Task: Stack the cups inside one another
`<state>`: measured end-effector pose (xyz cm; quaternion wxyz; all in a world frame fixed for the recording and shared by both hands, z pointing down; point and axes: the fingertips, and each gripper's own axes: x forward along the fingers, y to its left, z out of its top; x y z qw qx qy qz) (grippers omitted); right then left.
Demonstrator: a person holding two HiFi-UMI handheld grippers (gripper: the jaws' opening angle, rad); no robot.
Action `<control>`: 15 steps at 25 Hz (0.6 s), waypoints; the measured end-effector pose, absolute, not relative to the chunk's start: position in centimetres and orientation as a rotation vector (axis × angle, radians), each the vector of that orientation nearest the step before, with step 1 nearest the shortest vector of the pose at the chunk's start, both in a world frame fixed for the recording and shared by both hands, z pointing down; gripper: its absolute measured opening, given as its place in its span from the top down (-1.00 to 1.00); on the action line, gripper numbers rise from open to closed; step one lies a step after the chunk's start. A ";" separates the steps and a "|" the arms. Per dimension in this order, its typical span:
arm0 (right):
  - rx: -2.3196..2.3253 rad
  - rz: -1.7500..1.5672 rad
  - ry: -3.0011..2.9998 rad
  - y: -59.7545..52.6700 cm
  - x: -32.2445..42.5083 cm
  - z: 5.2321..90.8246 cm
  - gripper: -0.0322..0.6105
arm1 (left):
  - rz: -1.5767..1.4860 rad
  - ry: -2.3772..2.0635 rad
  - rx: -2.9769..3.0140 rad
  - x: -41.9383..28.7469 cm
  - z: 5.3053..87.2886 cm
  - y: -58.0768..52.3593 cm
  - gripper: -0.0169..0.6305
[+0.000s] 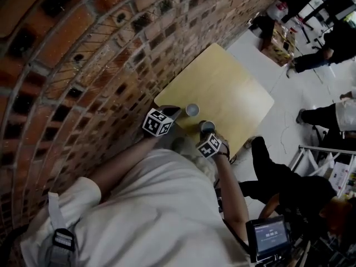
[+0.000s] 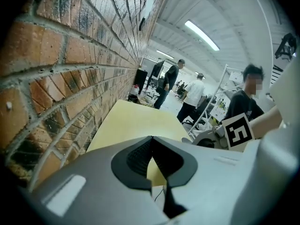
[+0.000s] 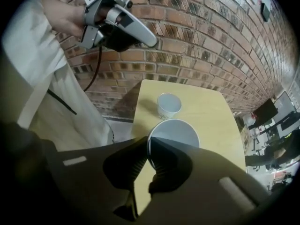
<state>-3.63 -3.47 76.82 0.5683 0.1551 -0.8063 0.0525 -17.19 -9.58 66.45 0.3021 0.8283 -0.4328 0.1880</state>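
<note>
Our right gripper (image 3: 149, 146) grips the near cup (image 3: 176, 134) by its rim, beside the standing cup (image 3: 168, 104) — so thin a hold may let it tilt and topple that cup — our left gripper (image 2: 151, 142), closed empty, hangs well apart from it

Entry: layout, head view.
Your table (image 1: 233, 93) sits centre-right, brick wall (image 1: 83, 54) along its left. One cup (image 1: 192, 110) stands at its lower-left corner, the other cup (image 1: 207, 126) just lower-right, in your right gripper (image 1: 208, 132).
</note>
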 end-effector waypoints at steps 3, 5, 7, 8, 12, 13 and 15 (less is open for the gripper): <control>0.352 0.125 -1.874 -3.5 -3.6 77.6 0.86 | 0.492 -1.150 2.196 -17.4 66.4 -9.5 0.89; 0.344 0.125 -1.864 -3.5 -3.7 78.0 0.86 | 0.489 -1.152 2.196 -17.6 66.3 -9.5 0.89; 0.334 0.126 -1.854 -3.5 -3.8 78.3 0.86 | 0.490 -1.154 2.196 -17.8 66.3 -9.5 0.89; 0.328 0.127 -1.847 -3.4 -3.8 78.6 0.86 | 0.491 -1.154 2.196 -17.9 66.3 -9.5 0.89; 0.311 0.136 -1.821 -3.3 -3.7 79.6 0.86 | 0.492 -1.153 2.196 -18.1 66.4 -9.5 0.89; 0.310 0.138 -1.815 -3.4 -3.7 79.8 0.86 | 0.491 -1.152 2.196 -18.2 66.4 -9.5 0.89; 0.309 0.139 -1.801 -3.4 -3.5 80.3 0.86 | 0.492 -1.151 2.196 -18.3 66.4 -9.6 0.89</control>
